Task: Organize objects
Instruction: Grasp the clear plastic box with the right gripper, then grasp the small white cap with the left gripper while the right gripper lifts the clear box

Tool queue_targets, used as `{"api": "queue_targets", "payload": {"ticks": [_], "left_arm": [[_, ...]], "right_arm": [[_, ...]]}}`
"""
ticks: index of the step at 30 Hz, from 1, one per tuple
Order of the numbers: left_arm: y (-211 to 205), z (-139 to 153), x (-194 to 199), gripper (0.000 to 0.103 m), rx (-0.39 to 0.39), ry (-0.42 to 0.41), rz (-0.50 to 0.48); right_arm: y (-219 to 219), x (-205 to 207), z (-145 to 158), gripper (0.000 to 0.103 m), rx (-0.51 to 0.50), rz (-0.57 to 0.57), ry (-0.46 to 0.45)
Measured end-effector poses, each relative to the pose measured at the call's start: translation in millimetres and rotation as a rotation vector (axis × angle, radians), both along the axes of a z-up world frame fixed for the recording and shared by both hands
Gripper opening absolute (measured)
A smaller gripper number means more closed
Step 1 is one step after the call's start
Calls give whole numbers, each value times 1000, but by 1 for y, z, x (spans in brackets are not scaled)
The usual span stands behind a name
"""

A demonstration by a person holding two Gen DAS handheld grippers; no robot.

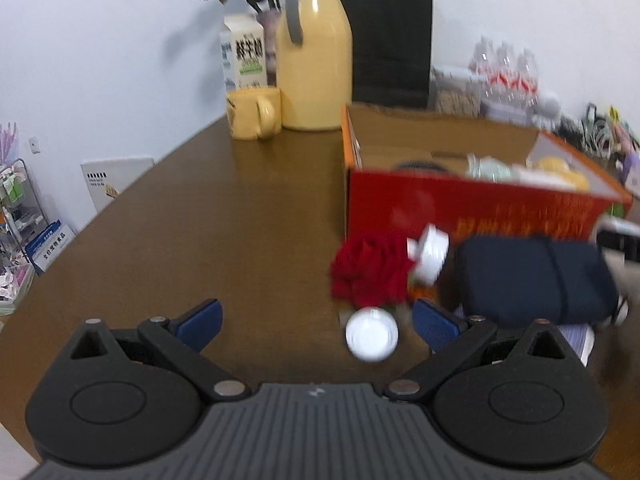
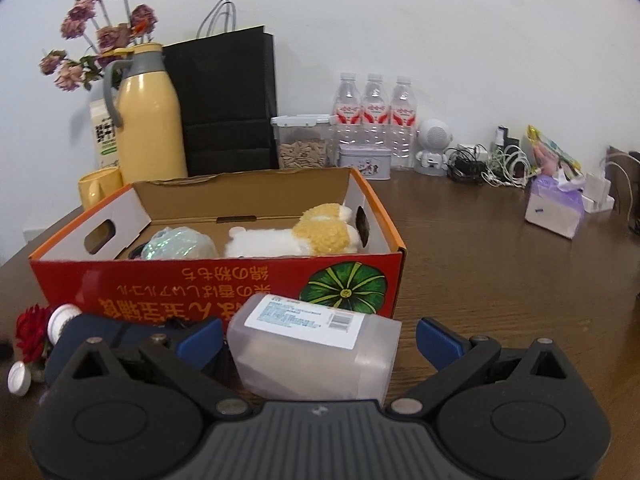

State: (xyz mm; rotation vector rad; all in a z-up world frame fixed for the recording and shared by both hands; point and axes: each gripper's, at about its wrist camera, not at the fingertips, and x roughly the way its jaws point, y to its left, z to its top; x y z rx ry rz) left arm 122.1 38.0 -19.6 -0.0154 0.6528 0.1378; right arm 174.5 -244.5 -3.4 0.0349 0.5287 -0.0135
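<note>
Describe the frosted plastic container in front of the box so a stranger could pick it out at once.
Find the big red cardboard box with the green pumpkin printed on its front. Just in front of that wall, on the brown table, a frosted plastic container lies on its side between the open right tongs. It alone is translucent, with a white barcode label on top.

i see the open red cardboard box [image 2: 224, 284] holding a plush toy [image 2: 296, 234]; a frosted plastic container [image 2: 316, 354] lies on its side just before it.
</note>
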Motion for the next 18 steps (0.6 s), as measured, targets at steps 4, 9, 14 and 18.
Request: {"api": "queue_targets", "payload": {"ticks": [4,9,14,18], "left_arm": [[-3,-8,-2,102,4,3,-19],[-8,-13,1,75,-4,14,-66],[-6,-12,-2,30,-37,-2,-97],[-3,-12,-2,29,-60,-5,-102]], "right_arm": [[2,3,-1,103,5,-17,-1],[3,8,-3,103,13,-28,1],[2,10,-5,103,13,-40,2],[2,12,-5,103,16,-53,-3]]}}
